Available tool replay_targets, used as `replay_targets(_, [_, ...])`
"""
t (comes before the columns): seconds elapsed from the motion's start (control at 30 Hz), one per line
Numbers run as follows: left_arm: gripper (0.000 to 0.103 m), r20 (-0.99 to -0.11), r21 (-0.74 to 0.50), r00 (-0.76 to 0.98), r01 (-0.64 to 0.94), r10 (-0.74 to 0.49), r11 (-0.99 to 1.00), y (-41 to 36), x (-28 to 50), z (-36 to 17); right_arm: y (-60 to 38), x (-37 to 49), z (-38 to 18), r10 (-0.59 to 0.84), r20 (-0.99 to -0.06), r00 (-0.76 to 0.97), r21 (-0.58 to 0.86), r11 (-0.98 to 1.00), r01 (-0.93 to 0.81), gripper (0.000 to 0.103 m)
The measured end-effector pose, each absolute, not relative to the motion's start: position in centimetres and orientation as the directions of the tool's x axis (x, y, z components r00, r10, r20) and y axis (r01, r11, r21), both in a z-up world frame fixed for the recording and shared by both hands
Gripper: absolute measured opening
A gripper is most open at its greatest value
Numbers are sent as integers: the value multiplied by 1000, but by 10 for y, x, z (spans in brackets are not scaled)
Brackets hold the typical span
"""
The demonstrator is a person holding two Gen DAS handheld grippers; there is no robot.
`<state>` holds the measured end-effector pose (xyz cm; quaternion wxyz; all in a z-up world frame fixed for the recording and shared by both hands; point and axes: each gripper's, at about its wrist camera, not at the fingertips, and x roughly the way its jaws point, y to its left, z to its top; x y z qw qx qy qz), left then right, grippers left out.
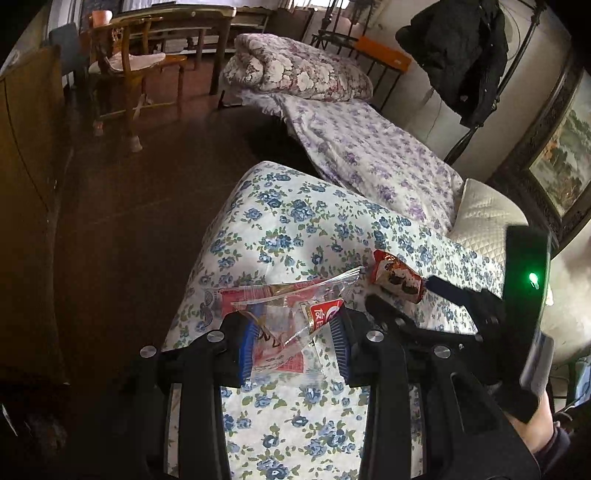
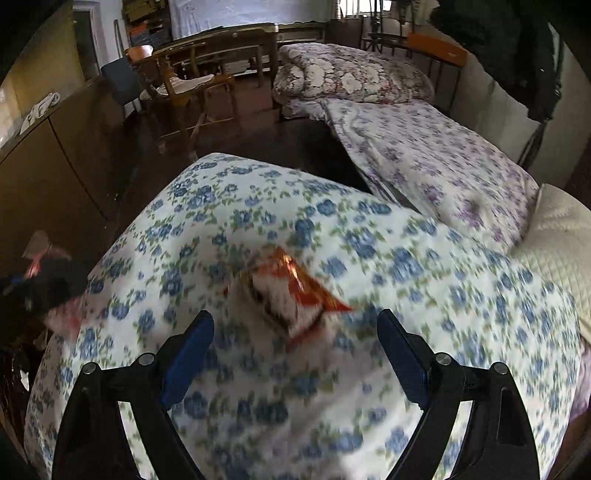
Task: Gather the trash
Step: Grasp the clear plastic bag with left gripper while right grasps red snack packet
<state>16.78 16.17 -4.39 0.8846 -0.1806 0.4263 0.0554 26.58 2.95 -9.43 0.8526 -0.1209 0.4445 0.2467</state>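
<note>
A clear and red plastic wrapper point(image 1: 284, 317) lies on the blue-flowered quilt point(image 1: 288, 236). My left gripper point(image 1: 293, 341) has its blue pads on both sides of the wrapper, closed on it. An orange and white snack packet point(image 1: 397, 277) lies on the quilt just right of it. In the right wrist view the same snack packet point(image 2: 291, 295) is blurred, lying on the quilt point(image 2: 406, 266) a little ahead of my right gripper point(image 2: 295, 350), which is wide open and empty. The left gripper point(image 2: 44, 284) shows at the left edge there.
A purple-flowered bed point(image 1: 373, 155) with a rolled quilt point(image 1: 295, 70) lies beyond. A wooden chair point(image 1: 129, 74) and table point(image 1: 184, 26) stand at the back left. A brown cabinet point(image 1: 26, 184) lines the left. A cream cushion point(image 1: 487, 218) and framed picture point(image 1: 561, 147) are at right.
</note>
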Motion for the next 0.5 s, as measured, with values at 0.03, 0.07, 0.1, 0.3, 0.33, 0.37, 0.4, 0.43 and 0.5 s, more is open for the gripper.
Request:
replay_targets(0.03, [36, -774, -268, 631, -248, -54, 931, 159, 168, -43, 32, 267, -95, 322, -819, 476, 17, 842, -540, 75])
replay_targets(0.07, [36, -773, -264, 632, -244, -53, 933, 157, 168, -42, 33, 267, -95, 322, -817, 479, 10, 837, -547, 69])
replay_targets(0.1, [36, -773, -259, 633, -237, -54, 936, 154, 168, -41, 35, 266, -94, 324, -813, 484, 0, 831, -557, 53])
replay_targets(0.3, [36, -768, -254, 638, -230, -51, 940, 142, 160, -32, 12, 239, -75, 388, -799, 460, 73, 821, -567, 42])
replay_targets(0.33, [36, -767, -259, 640, -228, -56, 939, 139, 157, -30, 4, 233, -72, 397, -794, 460, 90, 826, -557, 42])
replay_targets(0.37, [36, -766, -262, 640, -225, -60, 939, 136, 155, -29, -8, 223, -68, 404, -788, 465, 106, 833, -543, 42])
replay_targets(0.4, [36, -764, -263, 641, -212, -69, 941, 129, 151, -26, -24, 208, -64, 402, -780, 480, 115, 845, -522, 42])
replay_targets(0.43, [36, -765, -262, 639, -196, -79, 945, 121, 148, -24, -40, 195, -61, 397, -774, 493, 119, 857, -502, 42])
replay_targets(0.5, [36, -766, -255, 635, -158, -99, 954, 103, 142, -21, -68, 170, -59, 382, -769, 513, 124, 876, -465, 42])
